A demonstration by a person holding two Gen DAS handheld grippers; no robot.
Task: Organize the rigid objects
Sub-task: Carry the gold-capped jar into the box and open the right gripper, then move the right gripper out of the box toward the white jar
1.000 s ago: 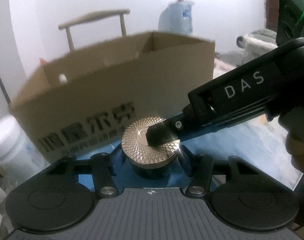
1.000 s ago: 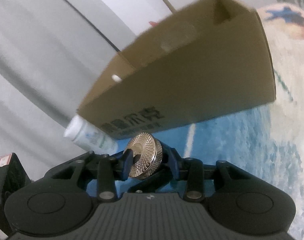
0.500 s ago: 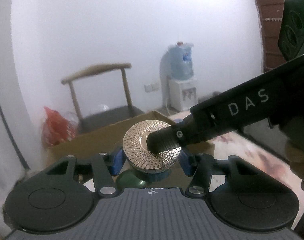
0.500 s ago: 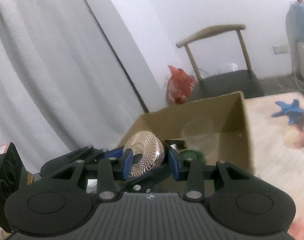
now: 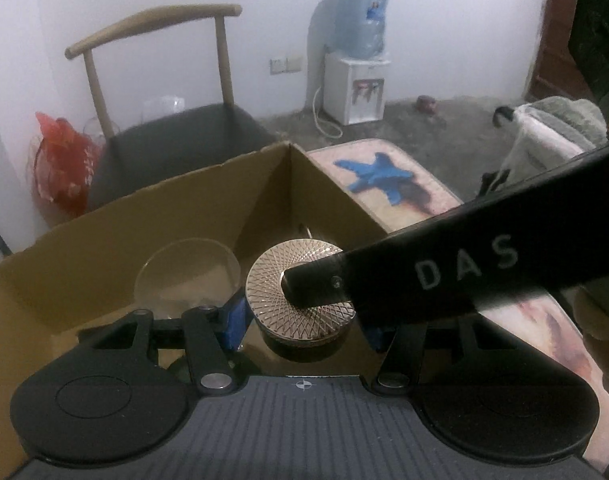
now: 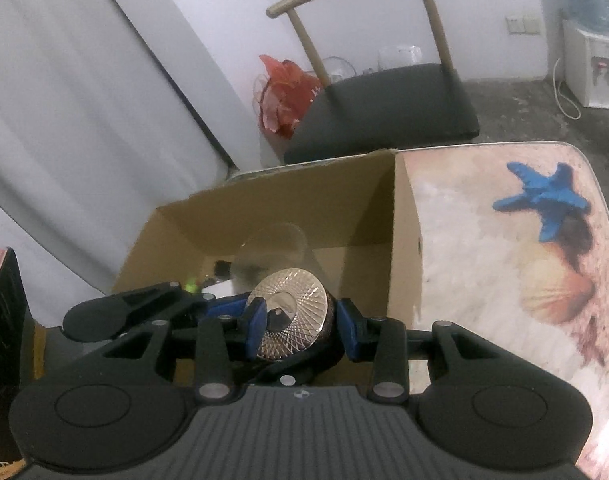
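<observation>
A round jar with a shiny cross-hatched metal lid (image 5: 268, 280) hangs over the open top of a brown cardboard box (image 5: 104, 240). My left gripper (image 5: 304, 328) is shut on the jar's sides with its blue pads. A black finger (image 5: 424, 276) of my right gripper lies across the lid. In the right wrist view the right gripper (image 6: 303, 328) is shut on the jar (image 6: 300, 292), one blue pad on the lid and one on the base. A finger (image 6: 116, 314) of the left gripper reaches in from the left. The box (image 6: 264, 208) holds a clear glass dish (image 6: 272, 244).
The box stands on a table with a beach print and a blue starfish (image 6: 544, 200). Behind it are a chair (image 5: 164, 132), a red bag (image 5: 60, 160) and a water dispenser (image 5: 356, 80). A grey curtain (image 6: 64, 120) hangs at the left.
Both grippers have carried the jar up and forward, from in front of the box's printed side to above its open top. The inside of the box has come into view.
</observation>
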